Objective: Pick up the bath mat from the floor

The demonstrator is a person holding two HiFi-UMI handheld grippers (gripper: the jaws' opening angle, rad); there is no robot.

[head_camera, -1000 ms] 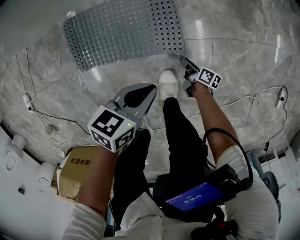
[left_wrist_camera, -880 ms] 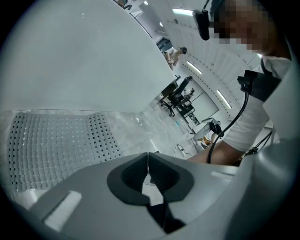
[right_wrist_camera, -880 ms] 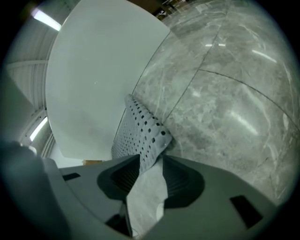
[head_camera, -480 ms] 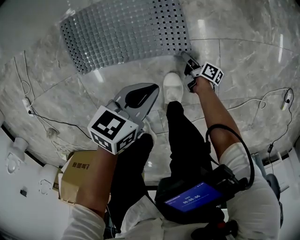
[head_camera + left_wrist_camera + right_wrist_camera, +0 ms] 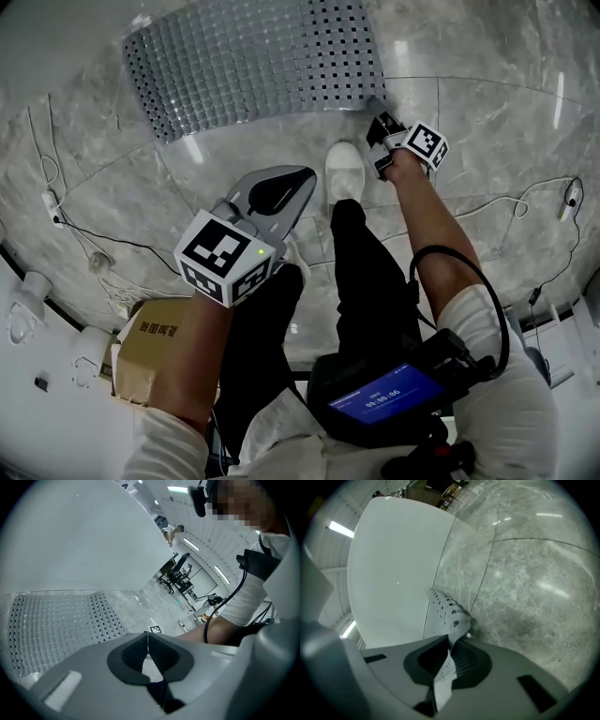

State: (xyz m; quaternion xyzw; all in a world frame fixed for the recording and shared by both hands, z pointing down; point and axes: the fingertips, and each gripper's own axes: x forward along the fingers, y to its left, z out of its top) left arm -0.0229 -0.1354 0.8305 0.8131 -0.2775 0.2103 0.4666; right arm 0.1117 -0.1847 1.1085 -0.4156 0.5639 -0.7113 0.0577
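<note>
- Lying on the marble floor (image 5: 487, 122) at the top of the head view, the perforated grey bath mat (image 5: 253, 66) is spread almost flat, with its near right corner lifted.
- In the same view, the right gripper (image 5: 380, 127) is stretched forward to that corner, just past a white shoe (image 5: 344, 173).
- The left gripper (image 5: 302, 175) hangs nearer the person, well apart from the mat and above a cardboard box (image 5: 150, 342). A thin cable (image 5: 487, 202) trails over the floor on the right.
- In the left gripper view, the left gripper (image 5: 148, 634) has its jaws pressed together with nothing between them. The mat (image 5: 56, 625) lies on the floor beyond, beside a white panel (image 5: 79, 541).
- In the right gripper view, the right gripper (image 5: 450, 653) has its jaws closing on the mat's corner (image 5: 447, 613). The pads pinch the thin perforated sheet, which curls up from the floor (image 5: 534, 597) and runs down between them.
</note>
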